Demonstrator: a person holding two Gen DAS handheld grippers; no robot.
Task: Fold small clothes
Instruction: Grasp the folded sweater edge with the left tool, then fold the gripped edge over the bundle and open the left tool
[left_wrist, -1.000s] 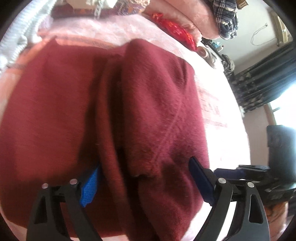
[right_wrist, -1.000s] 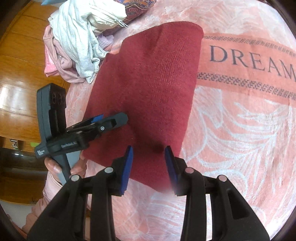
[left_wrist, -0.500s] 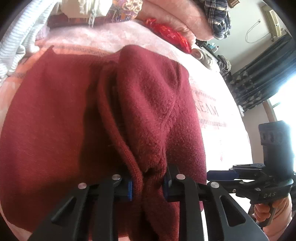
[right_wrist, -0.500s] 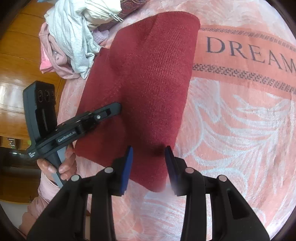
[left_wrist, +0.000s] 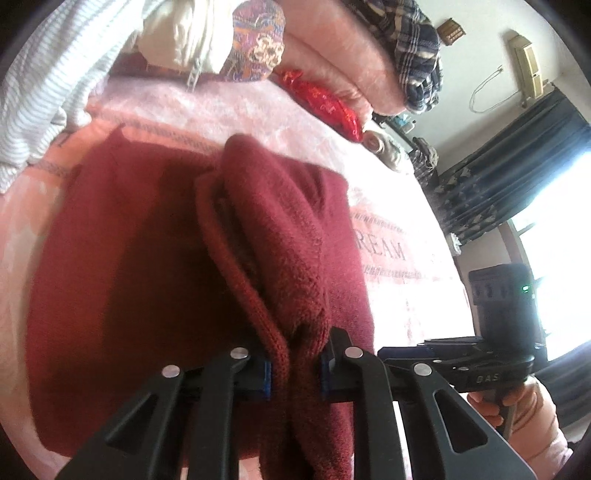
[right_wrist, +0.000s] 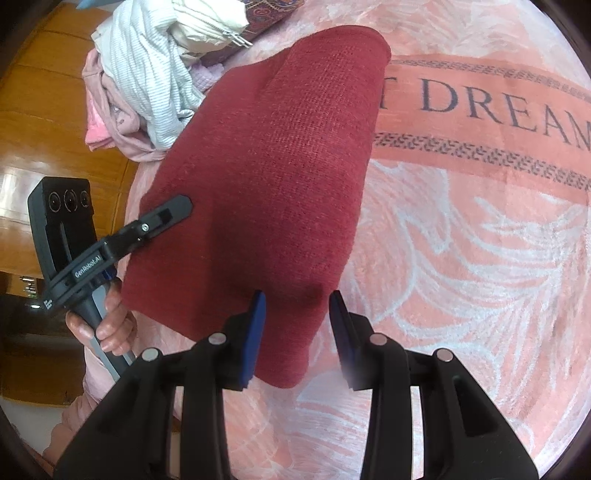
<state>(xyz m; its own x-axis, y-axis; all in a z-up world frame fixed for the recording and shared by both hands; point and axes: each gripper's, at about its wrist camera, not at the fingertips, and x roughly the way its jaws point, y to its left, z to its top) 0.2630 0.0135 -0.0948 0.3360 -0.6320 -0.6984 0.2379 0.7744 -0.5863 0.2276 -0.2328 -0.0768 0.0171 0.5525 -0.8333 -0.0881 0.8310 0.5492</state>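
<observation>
A dark red knit garment (left_wrist: 129, 258) lies folded on the pink blanket (left_wrist: 406, 277). My left gripper (left_wrist: 293, 363) has its jaws closing, with both blue pads pressed on a bunched ridge of the garment's near edge, which it holds raised off the blanket. The right wrist view shows the same garment (right_wrist: 277, 166) as a long flat strip, with the left gripper (right_wrist: 166, 218) at its left edge in a person's hand. My right gripper (right_wrist: 297, 314) hangs over the garment's near corner, its pads apart and not pressing on the cloth.
A heap of white striped and pink clothes (right_wrist: 147, 55) lies at the blanket's (right_wrist: 461, 258) far left corner, beside the wooden floor (right_wrist: 37, 110). A rolled pink quilt, a plaid garment (left_wrist: 417, 48) and a red item (left_wrist: 325, 103) lie beyond. Dark curtains (left_wrist: 517, 166) hang at the right.
My left gripper went from wide open to shut on the garment's folded edge and rose with it, pulling up a ridge of cloth. The right gripper kept still.
</observation>
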